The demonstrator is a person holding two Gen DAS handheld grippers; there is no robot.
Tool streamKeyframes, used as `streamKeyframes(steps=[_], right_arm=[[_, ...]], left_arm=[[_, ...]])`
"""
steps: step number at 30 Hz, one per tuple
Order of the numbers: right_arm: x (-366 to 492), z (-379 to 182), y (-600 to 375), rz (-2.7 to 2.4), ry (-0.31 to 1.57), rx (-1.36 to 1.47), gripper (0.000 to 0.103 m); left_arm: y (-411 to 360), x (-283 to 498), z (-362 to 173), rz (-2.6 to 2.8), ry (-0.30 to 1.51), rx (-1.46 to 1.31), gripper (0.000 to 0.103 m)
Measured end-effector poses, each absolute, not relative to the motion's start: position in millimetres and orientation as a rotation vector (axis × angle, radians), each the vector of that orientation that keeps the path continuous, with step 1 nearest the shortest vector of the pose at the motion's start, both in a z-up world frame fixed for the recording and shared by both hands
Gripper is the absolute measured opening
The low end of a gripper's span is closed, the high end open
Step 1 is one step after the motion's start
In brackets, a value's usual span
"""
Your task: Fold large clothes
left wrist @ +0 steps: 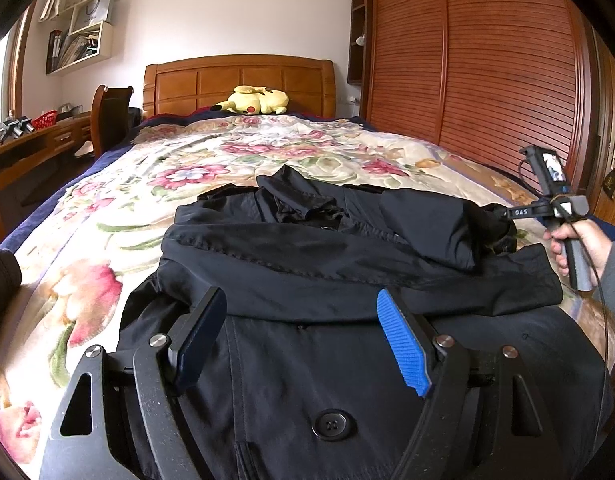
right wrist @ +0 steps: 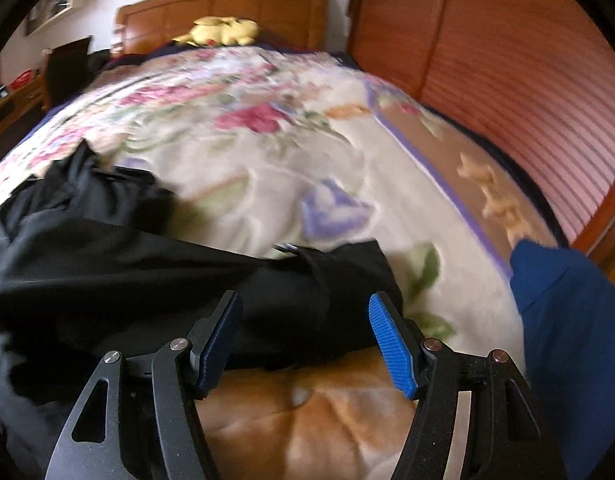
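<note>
From your left wrist camera, the black coat (left wrist: 327,280) lies across the foot end of the bed (left wrist: 107,208), on the floral blanket, its buttoned front toward you and one big button (left wrist: 330,424) showing low in the view. A sleeve (left wrist: 427,224) is already laid over the body, toward the bed's right edge. Your left hand-held gripper (left wrist: 303,344) hovers above the front panel with its jaws wide apart and nothing pinched between them. Out by the right edge your right hand (left wrist: 575,244) holds the other tool's handle beside the folded sleeve. A yellow plush toy (left wrist: 255,101) sits at the headboard end, well clear of the work.

From your right wrist camera, which is blurred, the right hand-held gripper (right wrist: 303,344) has its jaws spread and empty; the sleeve end (right wrist: 327,280) lies just ahead of the blue pads (right wrist: 391,348), not between them, near the bed's right edge. A blue cloth (right wrist: 567,320) lies at the right.

You look to be in the sleeve-folding stage, one sleeve in and freed. Next you probably need the far, rumpled collar side brought over or the body folded in half: pick a firm seam or hem, close on all layers, and lift low so the folded sleeve does not slide off.
</note>
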State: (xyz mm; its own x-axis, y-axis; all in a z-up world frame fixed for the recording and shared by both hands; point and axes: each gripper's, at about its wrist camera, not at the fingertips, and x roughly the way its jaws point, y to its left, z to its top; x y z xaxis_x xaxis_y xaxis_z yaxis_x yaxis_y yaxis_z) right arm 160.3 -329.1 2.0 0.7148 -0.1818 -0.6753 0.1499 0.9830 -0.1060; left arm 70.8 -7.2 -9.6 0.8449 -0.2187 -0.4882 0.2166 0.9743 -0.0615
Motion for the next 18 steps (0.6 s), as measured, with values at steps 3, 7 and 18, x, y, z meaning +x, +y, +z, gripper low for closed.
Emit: streamKeyframes(steps=[3,7,18], right_arm=[[173.8,-11.2,-344.0,-0.205,0.793,-0.009,0.068],[186.7,-21.9,-355.6,-0.207,0.824,0.024,0.068],[193.9,-39.1,-371.6,-0.166,0.843,0.109,0.065]], left_arm=[[-7.2,70.8,-9.6,-0.23,0.514,-0.004,0.079],[-6.9,70.6,-9.5,-0.23,0.518,-0.002,0.079],[-8.1,70.5,-9.5,-0.23,0.517,-0.001,0.079]])
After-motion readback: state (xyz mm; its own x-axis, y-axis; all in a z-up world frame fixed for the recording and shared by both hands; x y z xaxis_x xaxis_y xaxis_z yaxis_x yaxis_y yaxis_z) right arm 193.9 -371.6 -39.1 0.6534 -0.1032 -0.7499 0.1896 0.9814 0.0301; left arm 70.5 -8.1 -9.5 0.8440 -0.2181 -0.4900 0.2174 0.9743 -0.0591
